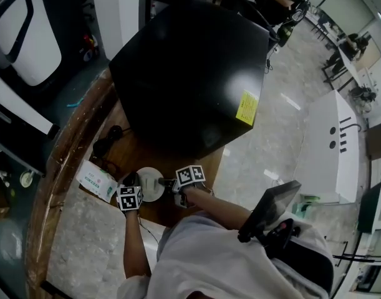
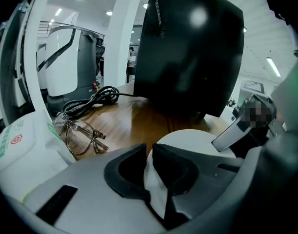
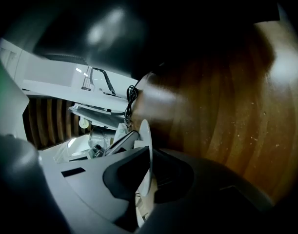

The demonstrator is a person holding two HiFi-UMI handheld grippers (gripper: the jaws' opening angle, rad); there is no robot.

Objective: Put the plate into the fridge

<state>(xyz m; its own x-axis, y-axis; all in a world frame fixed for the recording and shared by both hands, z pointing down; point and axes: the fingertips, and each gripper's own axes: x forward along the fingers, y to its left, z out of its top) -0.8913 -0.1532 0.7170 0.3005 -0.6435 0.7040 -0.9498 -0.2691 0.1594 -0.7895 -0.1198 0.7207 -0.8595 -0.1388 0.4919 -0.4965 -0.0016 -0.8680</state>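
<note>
A white plate [image 1: 150,180] hangs just above the wooden table [image 1: 134,151], in front of the black fridge [image 1: 190,73]. My left gripper [image 1: 135,184] is shut on its left rim; in the left gripper view the jaws [image 2: 149,152] pinch the plate [image 2: 197,138]. My right gripper [image 1: 167,182] is shut on the opposite rim. In the right gripper view the plate [image 3: 145,130] shows edge-on between the right gripper's [image 3: 149,155] pads. The fridge [image 2: 192,48] rises close behind the plate, its front dark and glossy.
Left of the plate on the table lie a pair of glasses [image 2: 83,135], a coiled black cable [image 2: 92,100] and a white packet [image 1: 98,180]. The table's curved edge [image 1: 53,185] runs along the left. A chair [image 1: 274,217] stands at my right.
</note>
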